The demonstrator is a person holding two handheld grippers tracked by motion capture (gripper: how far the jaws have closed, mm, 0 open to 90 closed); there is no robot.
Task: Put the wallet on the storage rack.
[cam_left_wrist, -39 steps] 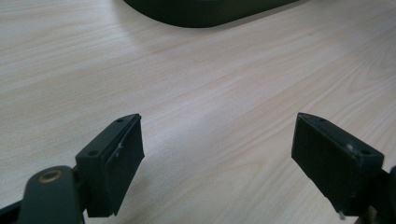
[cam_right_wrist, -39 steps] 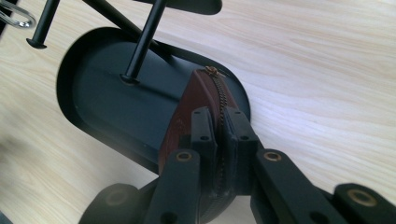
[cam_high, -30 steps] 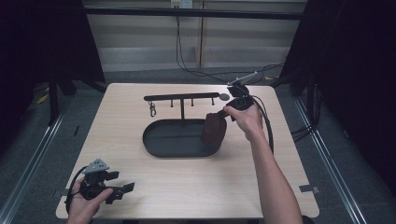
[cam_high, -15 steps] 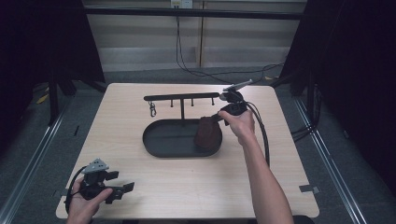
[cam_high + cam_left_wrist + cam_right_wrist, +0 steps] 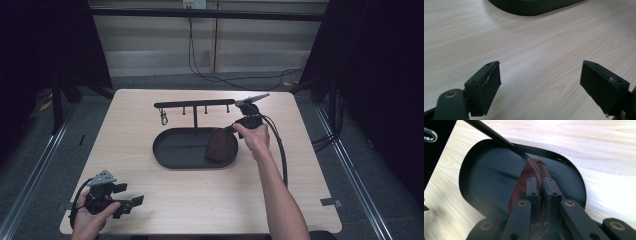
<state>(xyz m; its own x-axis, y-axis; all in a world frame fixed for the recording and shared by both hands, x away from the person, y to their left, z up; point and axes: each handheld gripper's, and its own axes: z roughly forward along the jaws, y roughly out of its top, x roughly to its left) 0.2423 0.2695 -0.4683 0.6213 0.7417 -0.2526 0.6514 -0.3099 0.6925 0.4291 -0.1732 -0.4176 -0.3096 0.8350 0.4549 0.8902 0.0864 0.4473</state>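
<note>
Now my right gripper [image 5: 541, 195] pinches the brown zip pouch [image 5: 220, 145] over the black oval tray [image 5: 172, 150]; my left gripper [image 5: 540, 85] rests spread on the table [image 5: 200, 195].

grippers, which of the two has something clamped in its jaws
The right gripper: its jaws are shut on the brown zip pouch over the black tray. The left gripper has its jaws wide apart above bare table.

Wooden table [image 5: 200, 200], keyring [image 5: 163, 120] on black hook rack [image 5: 192, 105]; floor cables [image 5: 225, 77]
</note>
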